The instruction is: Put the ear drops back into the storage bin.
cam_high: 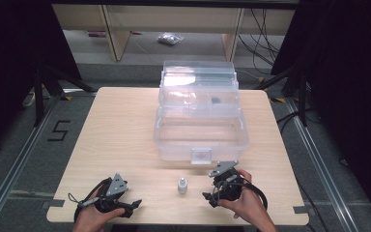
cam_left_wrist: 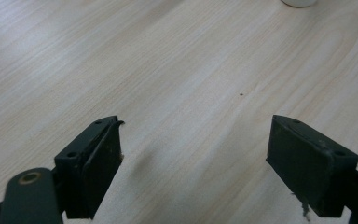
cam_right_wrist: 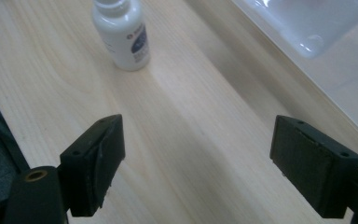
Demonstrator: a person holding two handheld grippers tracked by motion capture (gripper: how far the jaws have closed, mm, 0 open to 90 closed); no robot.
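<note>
A small white bottle [cam_high: 182, 185] stands upright on the wooden table near its front edge, between my two grippers. In the right gripper view the white bottle [cam_right_wrist: 122, 38] has a blue and red label and stands ahead and to the left of the jaws. My right gripper [cam_high: 211, 199] is open over bare wood, a short way right of the bottle; the right gripper [cam_right_wrist: 200, 161] holds nothing. My left gripper [cam_high: 136, 204] lies low at the front left, open; between the left gripper [cam_left_wrist: 193, 163] jaws is bare table. The bottle's base [cam_left_wrist: 299, 2] peeks in at the top.
A clear plastic toolbox [cam_high: 200, 130] stands open at the table's middle back, lid [cam_high: 198, 72] tipped away, trays folded out, a white latch [cam_high: 201, 156] facing me. Its rounded corner [cam_right_wrist: 307, 23] is near my right gripper. Shelving legs and cables lie on the floor beyond.
</note>
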